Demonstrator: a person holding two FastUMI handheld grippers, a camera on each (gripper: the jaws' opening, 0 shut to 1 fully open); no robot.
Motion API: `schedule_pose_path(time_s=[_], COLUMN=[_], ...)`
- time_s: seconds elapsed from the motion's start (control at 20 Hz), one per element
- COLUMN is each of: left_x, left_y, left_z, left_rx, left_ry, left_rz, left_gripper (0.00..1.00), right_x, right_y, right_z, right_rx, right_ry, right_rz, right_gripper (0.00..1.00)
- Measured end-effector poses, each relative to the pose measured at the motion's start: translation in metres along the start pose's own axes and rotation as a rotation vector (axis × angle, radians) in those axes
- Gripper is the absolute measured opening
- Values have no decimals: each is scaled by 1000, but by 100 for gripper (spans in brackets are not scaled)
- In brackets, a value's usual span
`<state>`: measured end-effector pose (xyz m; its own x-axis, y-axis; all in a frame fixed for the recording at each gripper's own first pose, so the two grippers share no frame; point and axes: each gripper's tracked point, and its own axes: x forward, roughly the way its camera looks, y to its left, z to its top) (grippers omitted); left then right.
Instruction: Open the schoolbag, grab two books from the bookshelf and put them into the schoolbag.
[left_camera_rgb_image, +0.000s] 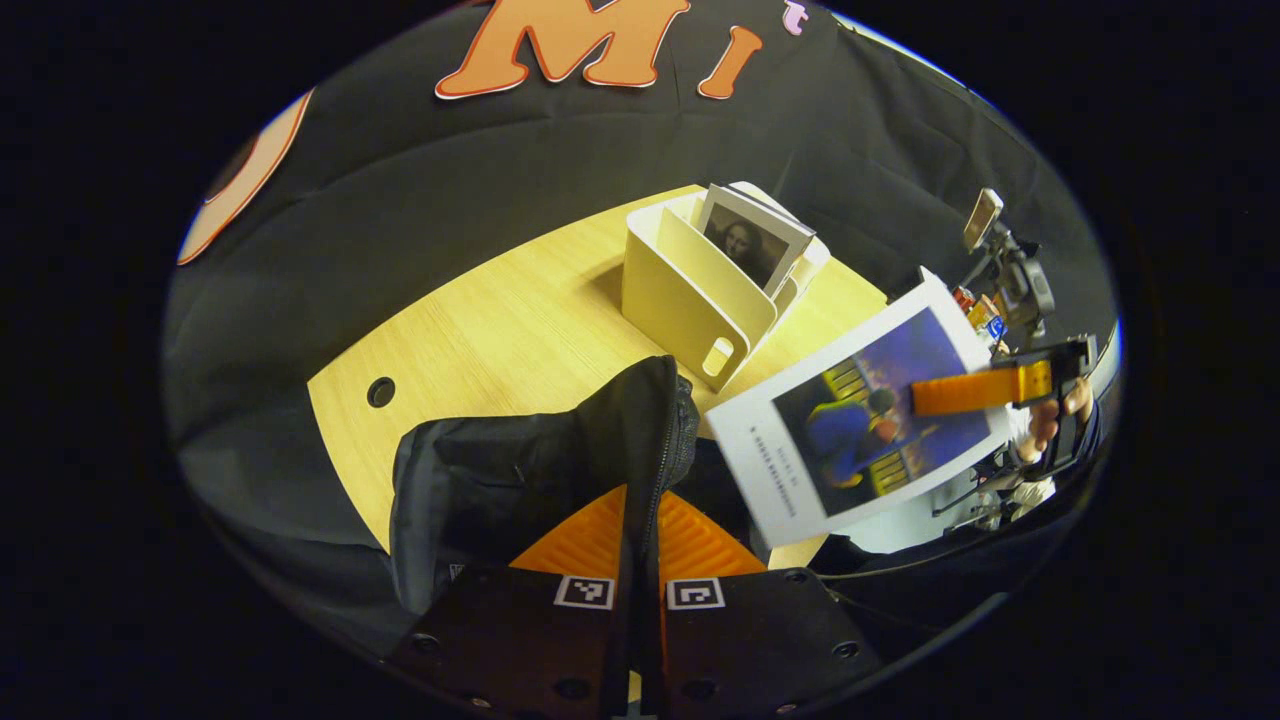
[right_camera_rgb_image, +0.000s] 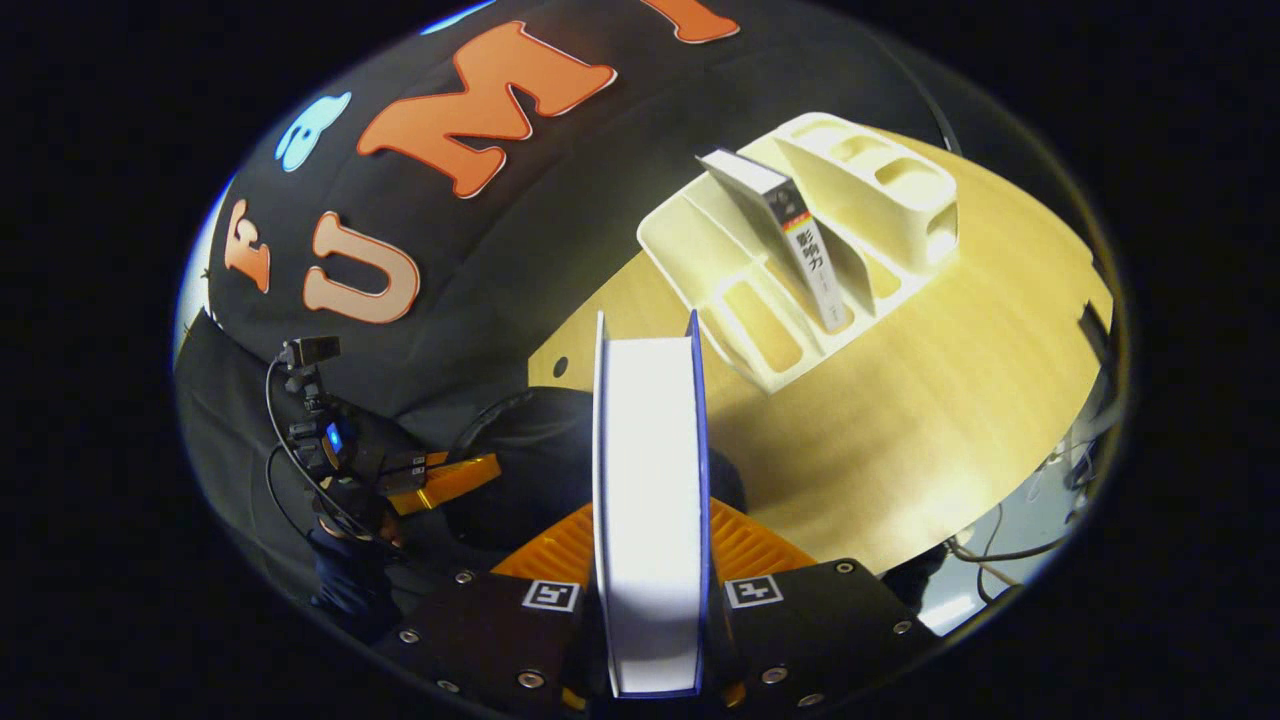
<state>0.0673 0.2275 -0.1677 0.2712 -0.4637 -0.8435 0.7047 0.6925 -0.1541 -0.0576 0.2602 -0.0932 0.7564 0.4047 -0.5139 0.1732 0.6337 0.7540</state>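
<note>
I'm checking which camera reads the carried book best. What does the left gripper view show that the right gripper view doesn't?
Left gripper view: the carried book's front cover, and the left gripper shut on the schoolbag's fabric edge.
Right gripper view: the carried book's page edge, clamped in the right gripper; the shelved book's spine.
Both: the cream bookshelf on the wooden table.

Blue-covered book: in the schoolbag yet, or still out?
Out. Blue-covered book is held in the right gripper above the black schoolbag.
</note>
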Motion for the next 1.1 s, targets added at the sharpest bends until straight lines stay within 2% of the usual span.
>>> schedule_pose_path(time_s=[0.35,0.5,0.7,0.9,1.1], left_x=[6,8,9,14,18], left_y=[-14,-14,-21,-21,-25], left_z=[3,2,0,-2,-2], left_rx=[-71,-85,-121,-137,-141], left_ry=[-36,-41,-53,-59,-63], left_rz=[4,4,-30,-43,-41], left_gripper=[5,5,5,5,5], right_x=[75,111,158,186,213], right_y=[20,23,33,41,47], right_z=[-33,-42,-58,-63,-65], right_rx=[100,167,296,307,377], right_ry=[-31,-37,-32,-69,-102], right_rz=[163,207,274,288,317], right_gripper=[38,38,38,38,38])
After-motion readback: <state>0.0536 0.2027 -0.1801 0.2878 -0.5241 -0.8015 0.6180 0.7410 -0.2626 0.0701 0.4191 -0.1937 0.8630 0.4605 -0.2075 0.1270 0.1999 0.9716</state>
